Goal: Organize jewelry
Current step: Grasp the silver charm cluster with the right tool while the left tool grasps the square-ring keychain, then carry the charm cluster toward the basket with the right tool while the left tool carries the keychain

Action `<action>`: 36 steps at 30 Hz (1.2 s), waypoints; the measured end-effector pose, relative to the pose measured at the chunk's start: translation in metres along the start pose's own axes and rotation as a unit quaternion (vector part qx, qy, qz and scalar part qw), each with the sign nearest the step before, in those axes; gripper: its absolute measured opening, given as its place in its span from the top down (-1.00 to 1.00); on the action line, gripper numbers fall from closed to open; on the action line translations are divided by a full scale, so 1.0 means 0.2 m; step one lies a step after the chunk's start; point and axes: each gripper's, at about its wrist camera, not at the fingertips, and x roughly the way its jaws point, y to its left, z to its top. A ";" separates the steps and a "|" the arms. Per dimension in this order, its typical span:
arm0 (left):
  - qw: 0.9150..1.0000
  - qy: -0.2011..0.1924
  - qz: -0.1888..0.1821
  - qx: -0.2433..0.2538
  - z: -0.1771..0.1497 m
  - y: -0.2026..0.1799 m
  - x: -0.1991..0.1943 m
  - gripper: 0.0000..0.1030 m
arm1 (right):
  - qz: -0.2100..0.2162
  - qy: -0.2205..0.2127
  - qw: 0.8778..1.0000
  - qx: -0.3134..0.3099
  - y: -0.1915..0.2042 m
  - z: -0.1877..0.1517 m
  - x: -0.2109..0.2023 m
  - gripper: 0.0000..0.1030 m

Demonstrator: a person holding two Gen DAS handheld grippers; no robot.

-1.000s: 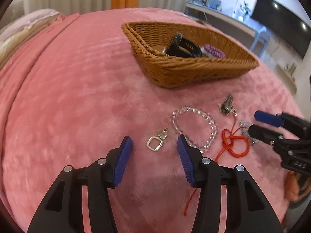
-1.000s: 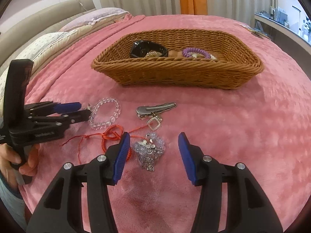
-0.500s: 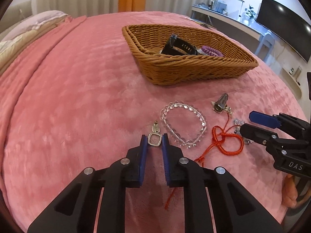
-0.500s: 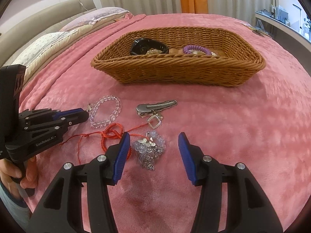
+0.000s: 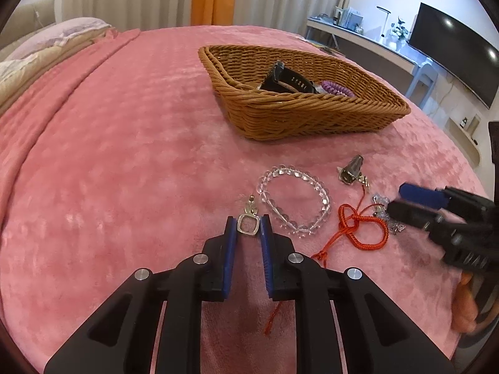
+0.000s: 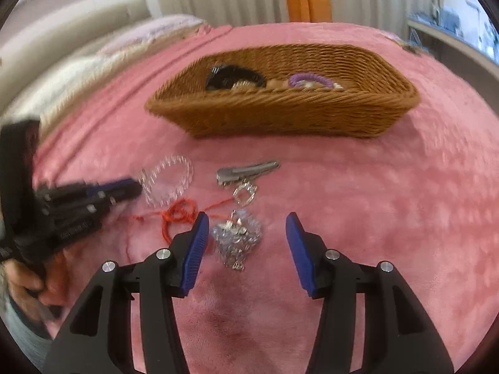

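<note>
Between the blue pads of the left gripper [image 5: 248, 225], on the near part of the pink plush blanket [image 5: 124, 155], a small square silver earring with a gold hook [image 5: 248, 222] is being pinched. The jaws are drawn nearly together on the square frame, the pads are pressing its two sides, and the hook end is pointing away towards the far side. Whether the earring is being lifted clear of the blanket cannot be told. Beyond it and to the right, well apart, the brown woven wicker basket [image 5: 312, 121] is lying with its long axis running left to right, so the carry is judged to be going forward and rightward over the near rim. Just right of the earring, the clear beaded bracelet [image 5: 294, 199] is being left on the blanket. The right gripper [image 6: 246, 243] is being held about half open and empty, with the silvery jewelry cluster [image 6: 237, 240] lying between its fingers, untouched.
</note>
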 end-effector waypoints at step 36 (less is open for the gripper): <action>0.991 -0.125 -0.045 -0.009 0.02 0.00 -0.24 0.75 | 0.066 -0.126 0.990 0.002 -0.06 0.03 -0.37 0.93</action>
